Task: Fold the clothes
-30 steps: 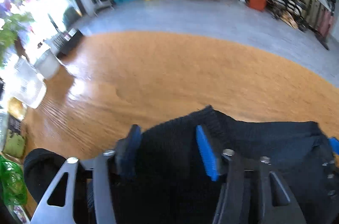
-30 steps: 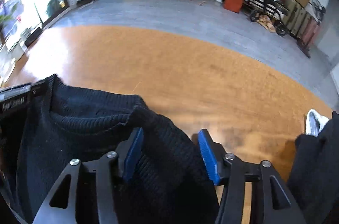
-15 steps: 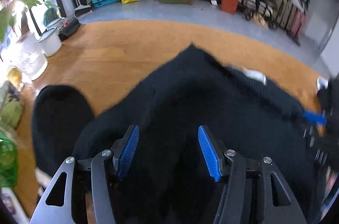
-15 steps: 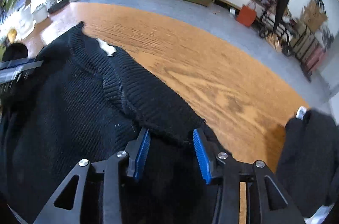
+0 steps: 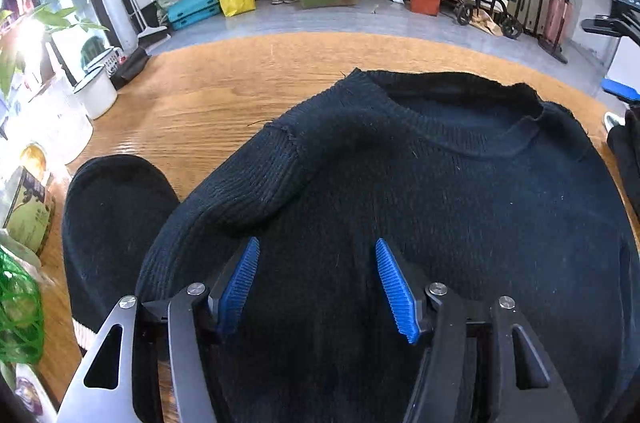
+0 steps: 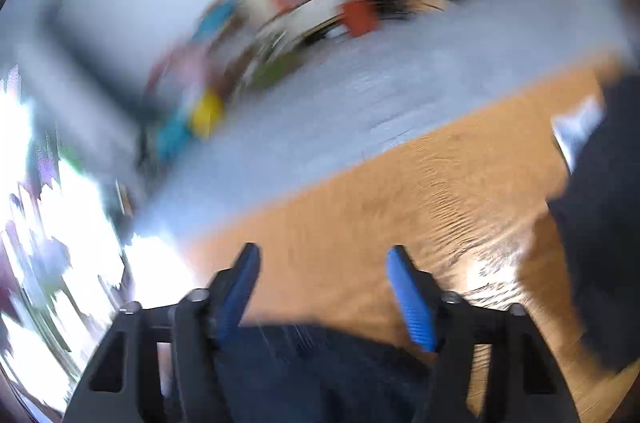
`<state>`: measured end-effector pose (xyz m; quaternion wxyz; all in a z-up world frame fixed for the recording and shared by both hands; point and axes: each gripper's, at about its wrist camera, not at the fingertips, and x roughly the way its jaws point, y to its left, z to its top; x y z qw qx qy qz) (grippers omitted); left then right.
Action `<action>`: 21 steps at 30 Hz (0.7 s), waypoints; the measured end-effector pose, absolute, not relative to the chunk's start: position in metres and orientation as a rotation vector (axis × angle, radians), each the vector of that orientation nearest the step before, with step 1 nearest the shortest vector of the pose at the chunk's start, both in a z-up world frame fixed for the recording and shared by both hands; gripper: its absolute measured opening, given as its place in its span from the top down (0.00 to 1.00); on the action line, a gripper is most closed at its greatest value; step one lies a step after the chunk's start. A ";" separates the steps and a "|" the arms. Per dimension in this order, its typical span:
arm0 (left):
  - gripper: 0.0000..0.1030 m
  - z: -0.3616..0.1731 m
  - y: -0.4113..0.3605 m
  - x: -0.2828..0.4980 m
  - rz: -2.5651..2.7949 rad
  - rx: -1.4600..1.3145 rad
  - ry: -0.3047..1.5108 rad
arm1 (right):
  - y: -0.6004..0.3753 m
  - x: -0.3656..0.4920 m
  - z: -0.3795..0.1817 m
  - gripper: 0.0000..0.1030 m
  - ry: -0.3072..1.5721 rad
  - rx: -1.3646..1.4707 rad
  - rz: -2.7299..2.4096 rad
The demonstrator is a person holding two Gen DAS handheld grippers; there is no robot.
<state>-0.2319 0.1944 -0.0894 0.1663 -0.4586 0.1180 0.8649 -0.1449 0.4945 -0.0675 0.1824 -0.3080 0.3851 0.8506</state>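
Observation:
A black knit sweater (image 5: 440, 191) lies spread on the wooden table (image 5: 208, 103), neckline at the far side, its left sleeve folded in over the body. My left gripper (image 5: 316, 263) hovers over the sweater's lower part, open and empty. In the blurred, tilted right wrist view, my right gripper (image 6: 320, 263) is open and empty above the bare table (image 6: 360, 223), with dark cloth (image 6: 320, 375) just beneath its base. Its blue fingertip (image 5: 620, 91) shows at the right edge of the left wrist view.
A second black garment (image 5: 108, 223) lies at the left, another dark one (image 6: 600, 203) at the right. White pots (image 5: 96, 91), jars and a green net bag (image 5: 16, 311) line the table's left edge. The room floor with clutter lies beyond.
Both grippers let go of the sweater, which now lies flat. The left gripper drew back over it. The right gripper opened, swung away fast and tilted.

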 end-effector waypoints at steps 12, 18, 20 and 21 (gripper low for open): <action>0.77 -0.083 0.172 -0.266 2.414 -1.551 0.091 | 0.399 -0.142 -0.094 0.79 0.071 -1.403 2.564; 0.82 -0.084 0.157 -0.273 2.354 -1.537 0.021 | 0.398 -0.198 -0.111 0.80 0.127 -1.368 2.450; 0.82 -0.085 0.149 -0.278 2.327 -1.541 -0.047 | 0.406 -0.210 -0.117 0.75 0.154 -1.349 2.408; 0.82 -0.086 0.143 -0.279 2.307 -1.549 -0.117 | 0.407 -0.214 -0.119 0.71 0.166 -1.341 2.395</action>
